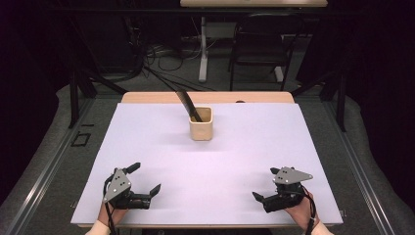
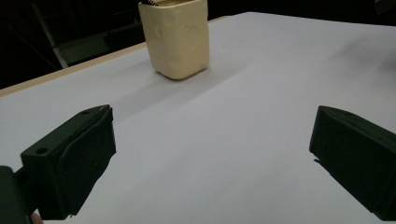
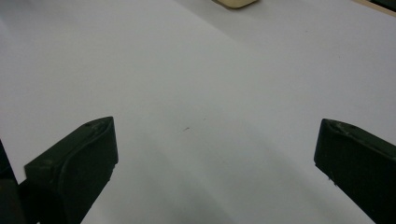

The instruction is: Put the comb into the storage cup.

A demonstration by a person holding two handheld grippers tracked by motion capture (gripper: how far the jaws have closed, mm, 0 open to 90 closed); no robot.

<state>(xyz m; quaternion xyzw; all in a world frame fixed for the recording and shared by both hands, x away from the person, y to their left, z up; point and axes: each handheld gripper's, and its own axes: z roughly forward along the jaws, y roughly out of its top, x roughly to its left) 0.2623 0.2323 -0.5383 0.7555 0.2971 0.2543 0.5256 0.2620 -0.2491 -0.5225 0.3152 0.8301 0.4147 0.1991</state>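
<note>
A cream square cup point(image 1: 200, 125) stands on the white sheet point(image 1: 230, 147) toward the far middle of the table. A black utensil handle point(image 1: 187, 104) leans out of it to the upper left. My left gripper point(image 1: 146, 177) rests near the front left corner of the sheet, open, with nothing between its jaws. My right gripper point(image 1: 265, 183) rests near the front right, also open and holding nothing. In the left gripper view the cup point(image 2: 177, 37) stands well ahead of the open left gripper point(image 2: 212, 123). Beyond the open right gripper point(image 3: 217, 126) the cup's base point(image 3: 235, 3) touches the top edge.
The table's wooden far edge point(image 1: 205, 97) shows beyond the sheet. Behind the table are a black chair point(image 1: 259, 46), a white desk leg point(image 1: 202, 49) and floor cables point(image 1: 156, 63). Bare sheet lies between the two grippers and the cup.
</note>
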